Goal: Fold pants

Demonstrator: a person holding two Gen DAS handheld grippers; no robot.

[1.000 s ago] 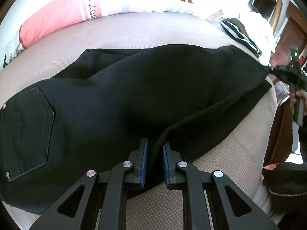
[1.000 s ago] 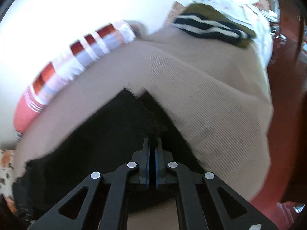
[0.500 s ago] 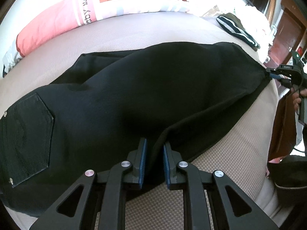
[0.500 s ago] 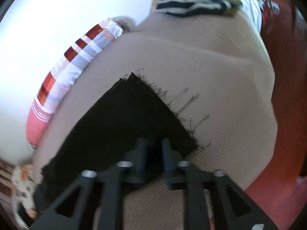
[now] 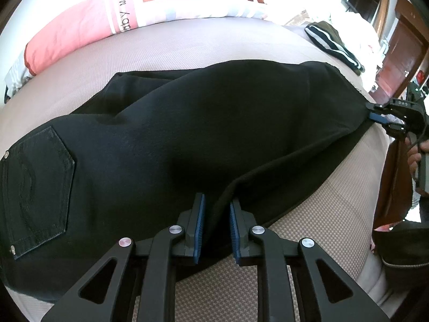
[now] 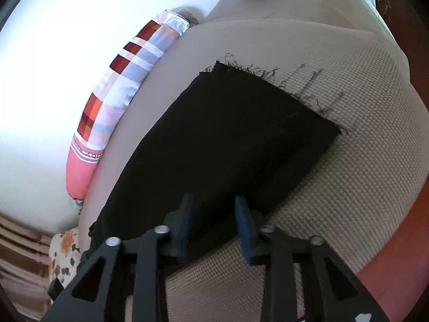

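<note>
Black pants (image 5: 187,134) lie folded lengthwise across a beige bed (image 5: 335,201), back pocket (image 5: 37,187) at the left. My left gripper (image 5: 216,226) has its jaws slightly apart around a raised fold of the pants' near edge. My right gripper (image 6: 214,222) is open, just above the pant legs (image 6: 214,139) near the frayed hem (image 6: 273,77). In the left wrist view it sits at the hem end (image 5: 386,118), its jaws apart.
A pink and checked pillow (image 5: 120,13) lies along the far side of the bed. A dark striped garment (image 5: 332,45) lies at the far right corner. The bed edge and red-brown floor (image 6: 388,268) are at the right.
My right gripper has opened and let go of the hem, which now lies flat on the bed. My left gripper has stayed in place on the fold.
</note>
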